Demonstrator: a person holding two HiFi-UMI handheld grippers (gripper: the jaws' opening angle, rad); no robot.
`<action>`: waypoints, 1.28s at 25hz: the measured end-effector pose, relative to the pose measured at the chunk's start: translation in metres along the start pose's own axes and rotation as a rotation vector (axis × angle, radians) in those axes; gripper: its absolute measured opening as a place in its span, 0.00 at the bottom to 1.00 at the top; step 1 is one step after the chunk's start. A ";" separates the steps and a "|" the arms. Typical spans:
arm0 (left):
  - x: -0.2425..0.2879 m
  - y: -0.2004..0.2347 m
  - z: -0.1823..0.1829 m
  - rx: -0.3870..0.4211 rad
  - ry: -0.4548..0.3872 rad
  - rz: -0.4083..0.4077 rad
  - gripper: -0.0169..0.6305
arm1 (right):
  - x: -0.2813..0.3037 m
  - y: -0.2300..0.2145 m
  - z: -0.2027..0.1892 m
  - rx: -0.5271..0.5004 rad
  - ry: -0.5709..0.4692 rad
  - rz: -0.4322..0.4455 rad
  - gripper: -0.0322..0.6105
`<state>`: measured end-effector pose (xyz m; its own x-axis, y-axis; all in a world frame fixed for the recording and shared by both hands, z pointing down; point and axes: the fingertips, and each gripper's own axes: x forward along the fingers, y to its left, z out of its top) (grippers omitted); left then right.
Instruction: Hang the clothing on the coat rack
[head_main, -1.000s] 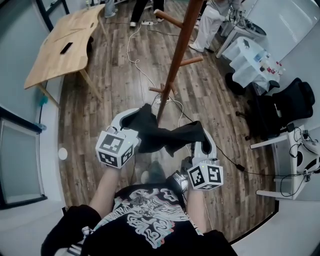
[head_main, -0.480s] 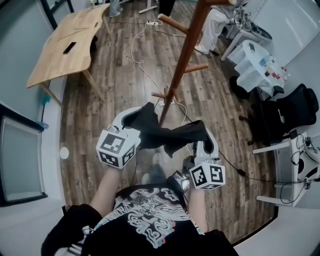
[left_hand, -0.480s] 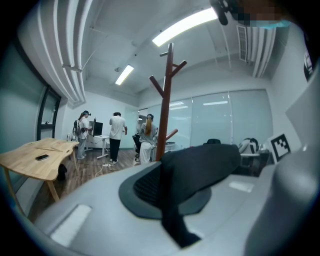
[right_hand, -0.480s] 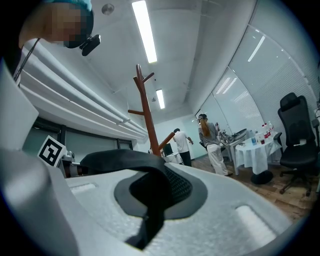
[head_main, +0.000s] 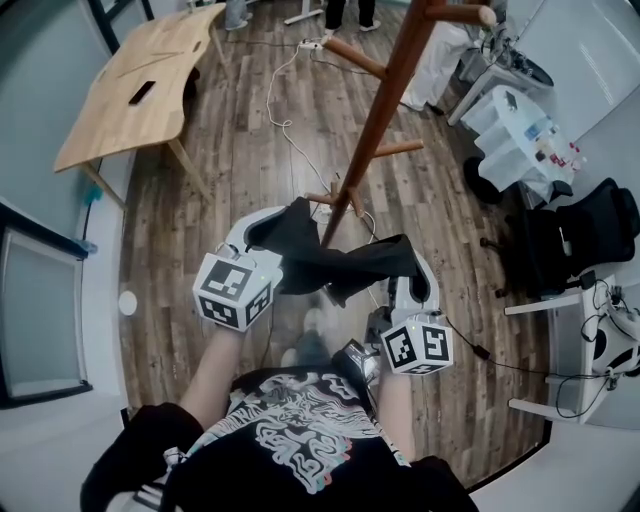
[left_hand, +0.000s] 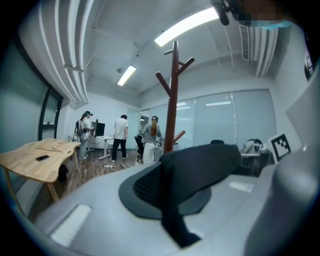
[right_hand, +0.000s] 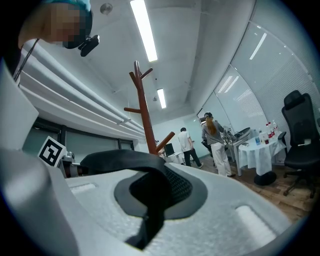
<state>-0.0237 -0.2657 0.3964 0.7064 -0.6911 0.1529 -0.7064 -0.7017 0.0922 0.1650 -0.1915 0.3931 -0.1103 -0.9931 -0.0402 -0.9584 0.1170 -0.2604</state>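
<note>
A black garment hangs stretched between my two grippers in front of my chest. My left gripper is shut on its left end, and the cloth drapes over the jaw pad in the left gripper view. My right gripper is shut on the right end, where the cloth folds down between the jaws. The brown wooden coat rack stands on the floor just beyond the garment, its pole rising between the grippers. Its upper pegs show in the left gripper view and the right gripper view.
A wooden table with a phone stands at the upper left. A white table and a black office chair are at the right. A white cable runs across the floor. People stand at the back.
Both grippers keep hold of the garment and have edged up toward the rack. More of the rack's upper pegs has come into the head view.
</note>
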 end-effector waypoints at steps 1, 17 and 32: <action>0.002 0.001 0.000 0.000 0.002 0.000 0.03 | 0.002 -0.002 0.000 -0.001 0.001 -0.002 0.06; 0.050 0.017 0.000 -0.001 0.013 0.001 0.03 | 0.043 -0.032 0.005 0.000 -0.009 -0.008 0.06; 0.074 0.035 0.017 0.017 0.002 0.038 0.03 | 0.080 -0.047 0.017 0.005 -0.023 0.020 0.06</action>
<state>0.0047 -0.3450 0.3938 0.6788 -0.7172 0.1578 -0.7321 -0.6776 0.0696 0.2055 -0.2761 0.3855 -0.1234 -0.9900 -0.0679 -0.9547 0.1371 -0.2641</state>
